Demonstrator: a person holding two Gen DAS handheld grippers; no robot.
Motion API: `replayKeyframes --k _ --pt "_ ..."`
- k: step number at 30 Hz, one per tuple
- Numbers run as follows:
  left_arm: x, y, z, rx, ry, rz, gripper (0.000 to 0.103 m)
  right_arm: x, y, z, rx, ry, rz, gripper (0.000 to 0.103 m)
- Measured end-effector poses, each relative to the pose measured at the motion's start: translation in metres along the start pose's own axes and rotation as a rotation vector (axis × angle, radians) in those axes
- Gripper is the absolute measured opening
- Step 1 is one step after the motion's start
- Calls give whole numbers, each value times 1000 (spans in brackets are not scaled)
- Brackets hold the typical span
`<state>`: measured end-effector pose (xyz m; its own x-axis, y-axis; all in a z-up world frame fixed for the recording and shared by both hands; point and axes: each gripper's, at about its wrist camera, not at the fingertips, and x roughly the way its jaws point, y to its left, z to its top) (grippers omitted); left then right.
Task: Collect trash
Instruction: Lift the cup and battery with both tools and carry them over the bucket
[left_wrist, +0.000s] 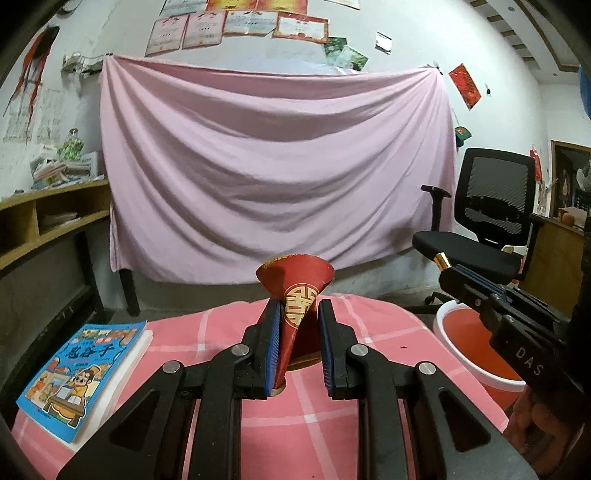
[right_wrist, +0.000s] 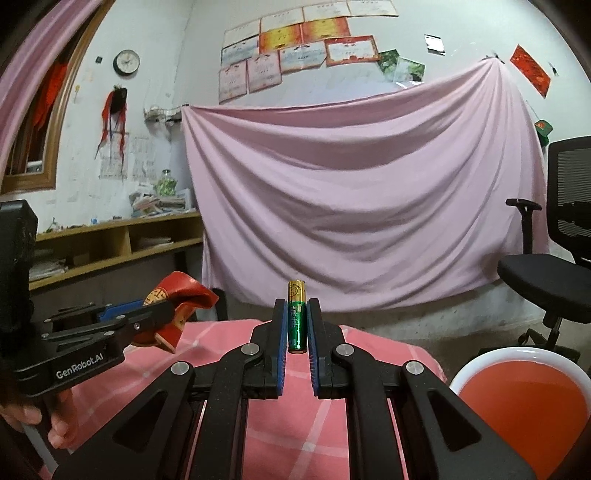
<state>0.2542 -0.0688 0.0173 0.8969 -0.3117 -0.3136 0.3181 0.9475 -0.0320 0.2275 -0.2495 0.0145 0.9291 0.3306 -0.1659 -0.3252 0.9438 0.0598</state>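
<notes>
Book: a blue picture book (left_wrist: 83, 376) lies at the left edge of the pink checked tablecloth (left_wrist: 369, 332).
Left gripper: the left gripper (left_wrist: 300, 314), held above the cloth, has its jaws clamped on a crumpled red paper cup (left_wrist: 295, 284) with a gold emblem, mouth flared away from the camera.
Right gripper: the right gripper (right_wrist: 296, 314), raised beside it, has its jaws pressed on a green-and-gold battery (right_wrist: 297, 317).
Bin: a white-rimmed red bucket (right_wrist: 517, 406) sits low at the right, beside the table.
</notes>
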Motion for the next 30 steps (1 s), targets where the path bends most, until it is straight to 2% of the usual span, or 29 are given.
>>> replayKeyframes --k 9,18,30 --pt "4 -24 8 27 -25 -53 17 -15 -1 4 -29 -38 -36 8" --pt "16 -72 20 65 -70 -155 17 -36 -41 8 16 -83 -143 8" --pt "57 -163 27 88 28 -375 17 -73 -118 0 134 -49 -349 8"
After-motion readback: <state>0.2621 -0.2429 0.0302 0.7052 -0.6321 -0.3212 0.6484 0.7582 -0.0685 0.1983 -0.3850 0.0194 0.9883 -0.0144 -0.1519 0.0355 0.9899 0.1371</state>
